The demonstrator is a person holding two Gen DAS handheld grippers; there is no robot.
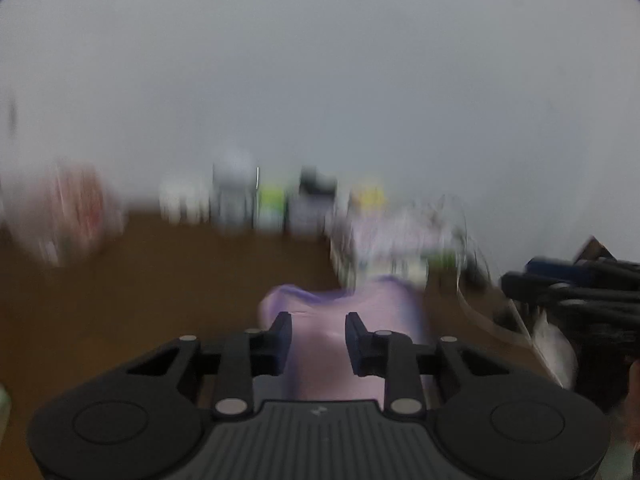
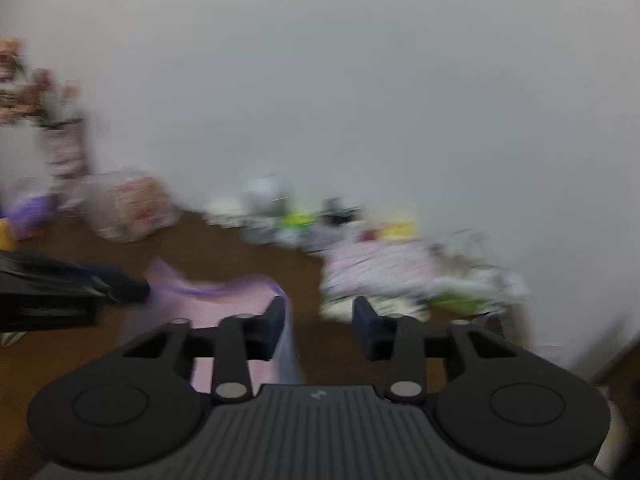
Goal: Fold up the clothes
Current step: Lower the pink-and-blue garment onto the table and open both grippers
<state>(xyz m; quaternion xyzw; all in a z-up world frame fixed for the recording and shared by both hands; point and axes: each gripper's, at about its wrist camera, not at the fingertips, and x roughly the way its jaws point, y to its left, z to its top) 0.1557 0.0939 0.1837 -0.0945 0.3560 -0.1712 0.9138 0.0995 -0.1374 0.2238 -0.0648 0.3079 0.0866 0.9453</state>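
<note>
Both views are motion-blurred. A lilac garment [image 1: 360,304] lies on the brown table [image 1: 120,300]. My left gripper [image 1: 318,318] is open, and the cloth shows in the wide gap between its fingers; whether they touch it I cannot tell. In the right wrist view the same garment [image 2: 224,300] lies left of centre, its right edge beside the left finger of my right gripper [image 2: 320,304]. That gripper is open with bare table [image 2: 224,248] in its gap. Each view shows the other gripper at its edge: the right one [image 1: 568,284], the left one [image 2: 60,292].
Blurred bottles and jars [image 1: 248,200] line the back of the table against a pale wall. A wire basket with pink-patterned packets [image 2: 380,268] stands at the back right. A clear bag [image 2: 132,208] and a vase of flowers [image 2: 64,148] stand at the back left.
</note>
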